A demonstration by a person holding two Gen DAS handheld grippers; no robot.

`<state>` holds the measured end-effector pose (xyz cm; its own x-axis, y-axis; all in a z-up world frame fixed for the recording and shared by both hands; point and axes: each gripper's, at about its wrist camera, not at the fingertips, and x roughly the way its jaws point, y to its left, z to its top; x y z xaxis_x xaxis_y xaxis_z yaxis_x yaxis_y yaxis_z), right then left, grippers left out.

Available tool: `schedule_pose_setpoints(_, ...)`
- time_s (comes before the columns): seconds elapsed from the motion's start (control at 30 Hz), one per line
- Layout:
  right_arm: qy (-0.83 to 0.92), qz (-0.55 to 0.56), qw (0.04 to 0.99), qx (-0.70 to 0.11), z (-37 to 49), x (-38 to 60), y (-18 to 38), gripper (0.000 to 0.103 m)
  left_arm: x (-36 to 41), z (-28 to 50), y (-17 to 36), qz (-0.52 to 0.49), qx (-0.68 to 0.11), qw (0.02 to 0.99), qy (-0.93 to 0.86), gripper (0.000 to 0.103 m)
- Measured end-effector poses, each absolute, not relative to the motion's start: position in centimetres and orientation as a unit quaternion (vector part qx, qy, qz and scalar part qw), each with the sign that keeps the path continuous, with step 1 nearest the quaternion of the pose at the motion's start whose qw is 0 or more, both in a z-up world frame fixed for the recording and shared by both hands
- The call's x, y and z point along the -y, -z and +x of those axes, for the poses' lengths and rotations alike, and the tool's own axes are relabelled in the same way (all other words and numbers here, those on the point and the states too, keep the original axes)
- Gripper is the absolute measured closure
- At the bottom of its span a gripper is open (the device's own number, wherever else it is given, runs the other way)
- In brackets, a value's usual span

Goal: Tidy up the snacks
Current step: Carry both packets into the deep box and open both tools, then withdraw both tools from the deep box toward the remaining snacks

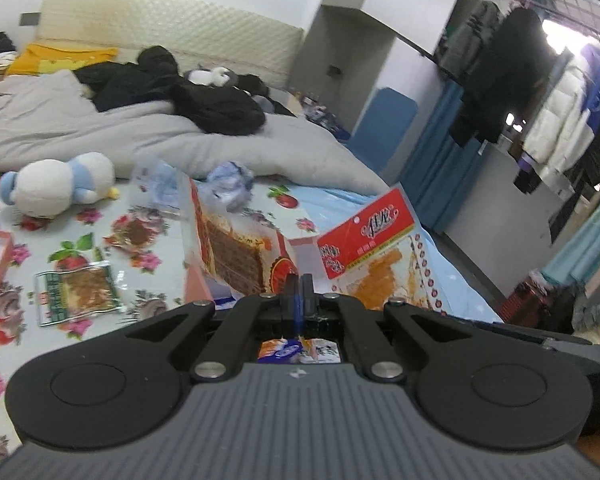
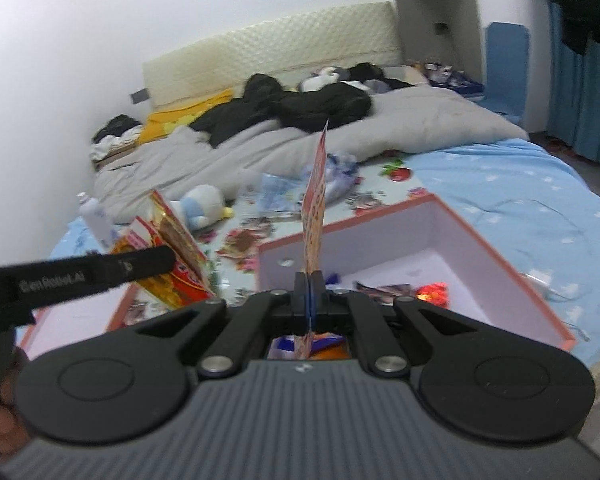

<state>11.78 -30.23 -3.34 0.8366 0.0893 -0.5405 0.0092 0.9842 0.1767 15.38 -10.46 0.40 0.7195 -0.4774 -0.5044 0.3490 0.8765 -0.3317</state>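
While two open pink cardboard boxes (image 2: pixel 500 264) lie on the floral bedsheet (image 1: pixel 148 216), each gripper clamps one flat crinkly snack packet above them: left gripper (image 1: pixel 299 280) the brown packet (image 1: pixel 236 256), right gripper (image 2: pixel 310 278) the red-topped packet (image 1: pixel 364 236).

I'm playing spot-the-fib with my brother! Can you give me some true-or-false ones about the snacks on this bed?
1. The left gripper's fingers pinch a brown packet. True.
2. The right gripper holds nothing. False: its fingers are shut on a red packet.
3. The plush toy sits inside the pink box. False: it lies on the flowered sheet.
4. A green packet lies flat on the sheet. True.
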Motion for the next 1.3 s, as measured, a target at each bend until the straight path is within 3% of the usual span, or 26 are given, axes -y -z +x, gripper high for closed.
schedule_pose_setpoints(0.6, 0.039, 0.083, 0.933, -0.349, 16.4, 38.1, 11.7, 0.098, 21.3, 24.7, 8.8, -0.061, -0.406, 0.873, 0.262, 0.103)
schedule_pose_setpoints(1.17, 0.038, 0.124, 0.915, -0.382, 19.7, 40.5, 15.5, 0.096, 22.9, 28.1, 13.0, -0.053, -0.445, 0.865, 0.227, 0.102)
schedule_pose_setpoints(1.2, 0.04, 0.124, 0.915, -0.382, 19.7, 40.7, 15.6, 0.094, 22.6, 28.1, 12.9, -0.054, -0.443, 0.866, 0.224, 0.101)
schedule_pose_setpoints(1.27, 0.04, 0.134, 0.913, -0.383, 19.7, 41.0, 15.7, 0.077, 22.2, 27.8, 12.5, -0.054, -0.443, 0.867, 0.223, 0.089)
schedule_pose_setpoints(1.3, 0.041, 0.139, 0.914, -0.379, 19.5, 41.1, 15.6, 0.055, 22.1, 27.7, 12.3, -0.051, -0.443, 0.867, 0.223, 0.072)
